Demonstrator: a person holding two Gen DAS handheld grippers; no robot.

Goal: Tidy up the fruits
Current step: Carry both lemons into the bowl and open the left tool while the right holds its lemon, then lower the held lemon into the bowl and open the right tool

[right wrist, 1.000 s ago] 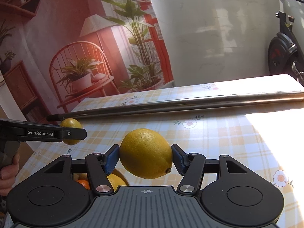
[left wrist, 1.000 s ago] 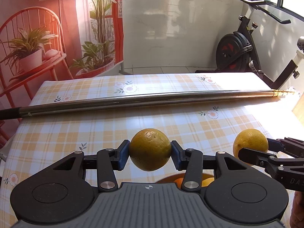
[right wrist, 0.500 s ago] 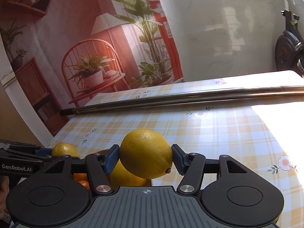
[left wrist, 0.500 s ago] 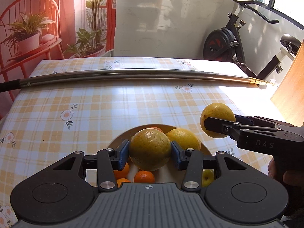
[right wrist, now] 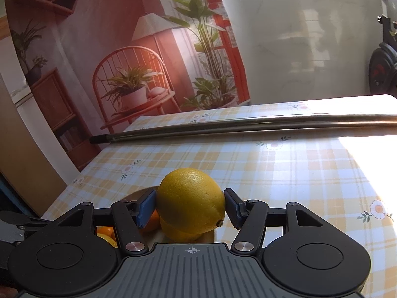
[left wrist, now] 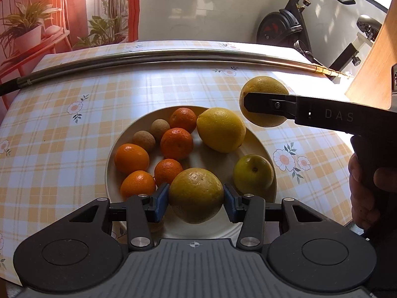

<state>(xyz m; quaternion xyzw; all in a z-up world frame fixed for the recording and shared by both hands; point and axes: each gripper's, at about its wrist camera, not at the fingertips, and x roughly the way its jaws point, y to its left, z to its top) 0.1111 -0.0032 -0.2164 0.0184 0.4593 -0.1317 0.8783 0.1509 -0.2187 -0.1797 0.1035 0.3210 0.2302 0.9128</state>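
yellow citrus gripped in both grippers above a fruit plate
left gripper [left wrist: 196, 202] jaws clamp a dull yellow-green orange [left wrist: 196, 195] over the round cream plate [left wrist: 258, 146]; right gripper [right wrist: 190, 204] jaws clamp a bright yellow lemon [right wrist: 190, 200] above the checked worktop [right wrist: 285, 168].

The plate [right wrist: 146, 190] lies mostly hidden behind the held lemon [right wrist: 191, 200].

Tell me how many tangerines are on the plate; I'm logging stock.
5, all on the plate's left half. More may hide behind the left gripper.
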